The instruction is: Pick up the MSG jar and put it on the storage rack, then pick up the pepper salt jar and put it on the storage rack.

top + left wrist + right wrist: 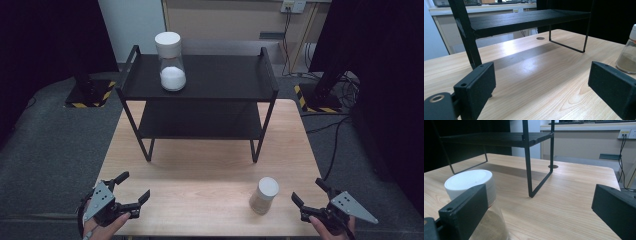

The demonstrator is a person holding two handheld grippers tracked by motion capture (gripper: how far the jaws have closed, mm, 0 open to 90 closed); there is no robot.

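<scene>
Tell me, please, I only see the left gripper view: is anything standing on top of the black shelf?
Observer: Yes. A jar with white powder stands upright on the top shelf, toward its left end.
Operator: Where's the other hand?
Observer: The right hand-held gripper is over the near right corner of the table, jaws apart with nothing between them.
Operator: Is it touching the brown jar I see at my edge?
Observer: No. The jar with brown powder stands upright just to its left, apart from it.
</scene>
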